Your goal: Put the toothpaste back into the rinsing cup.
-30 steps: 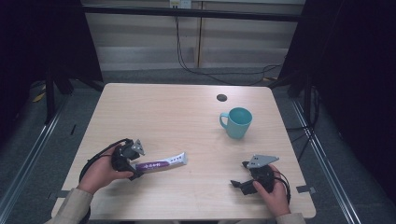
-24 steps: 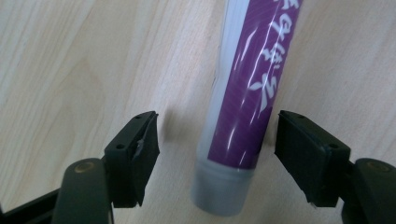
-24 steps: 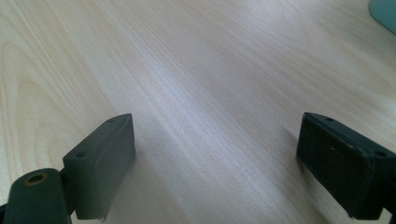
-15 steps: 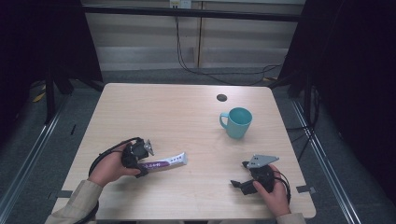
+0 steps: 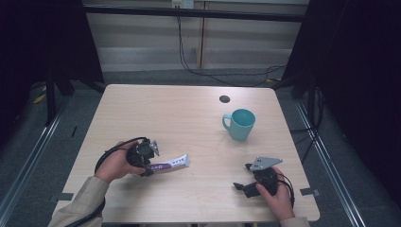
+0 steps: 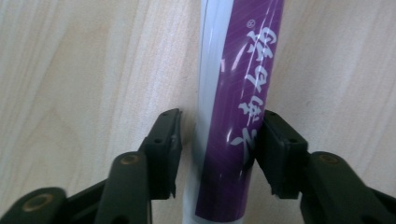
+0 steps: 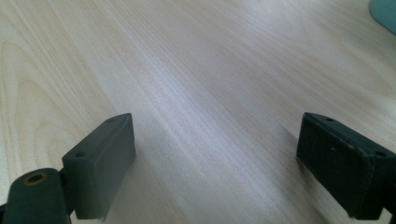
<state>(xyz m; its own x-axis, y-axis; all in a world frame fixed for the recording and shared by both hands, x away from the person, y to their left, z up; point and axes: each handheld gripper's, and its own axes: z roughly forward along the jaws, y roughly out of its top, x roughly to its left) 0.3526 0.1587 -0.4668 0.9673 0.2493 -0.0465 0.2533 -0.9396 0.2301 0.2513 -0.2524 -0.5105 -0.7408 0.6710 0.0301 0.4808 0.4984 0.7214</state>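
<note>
While my left gripper (image 6: 219, 140) jaws have just been closing around glossy purple-white tube (image 6: 238, 93), one pad touching, right gripper (image 7: 215, 158) gapes wide over pale wood-grain desk (image 7: 196, 70).

Tube (image 6: 238, 116): both ends cut off by frame edges in left gripper view. Mug (image 7: 384, 11): only a blurred corner visible, right gripper view.

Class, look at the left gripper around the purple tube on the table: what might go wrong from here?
1. The left gripper has just been closing its jaws around the purple tube; one side touches, the other shows a gap, so the tube may get pushed sideways.
2. The jaws sit near one end of the tube, so the long free end may droop when lifted.
</note>
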